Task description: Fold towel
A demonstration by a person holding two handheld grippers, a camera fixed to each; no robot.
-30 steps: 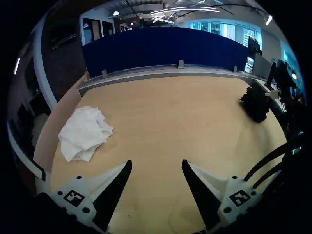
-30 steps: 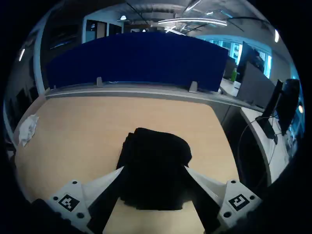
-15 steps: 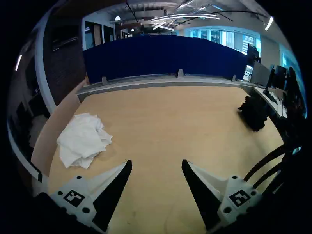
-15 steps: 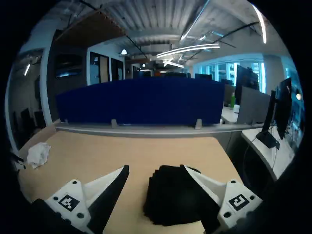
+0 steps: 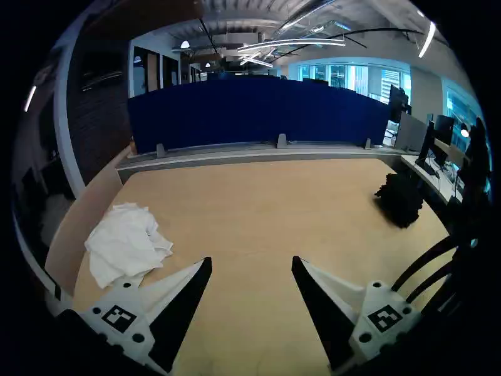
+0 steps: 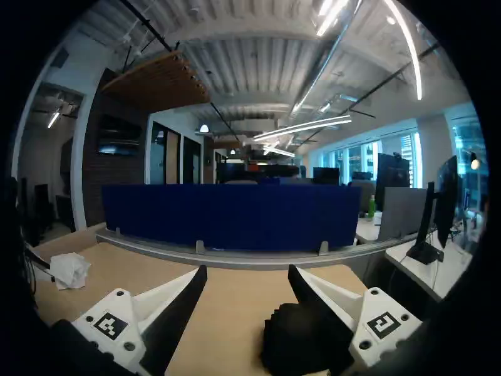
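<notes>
1. The left gripper (image 5: 250,260) is holding its two fingers wide apart at the bottom of the left gripper view, gripping nothing, with bare table (image 5: 263,207) showing between them
2. The right gripper (image 6: 246,269) is likewise spreading its two fingers wide and holding nothing; the black towel pile (image 6: 294,338) is lying low in the right gripper view, partly hidden behind the finger on the right of the frame, and I cannot tell whether it is touching that finger
3. Two lots of cloth are lying on the table: one white towel (image 5: 125,244) and one black towel pile (image 5: 399,197); how many pieces are making up the black pile cannot be told
4. In the left gripper view the white towel is sitting crumpled at centre left, just above the finger on the left, its longer stretch running from lower left towards upper right; the black pile is resting at centre right, well apart from it
5. In the right gripper view the white towel (image 6: 70,271) is showing small at centre left
6. The left gripper is tilting down over the tabletop, while the right gripper is pointing nearly level towards the one blue divider (image 6: 232,222), with a monitor (image 6: 438,213) standing at the right edge
</notes>
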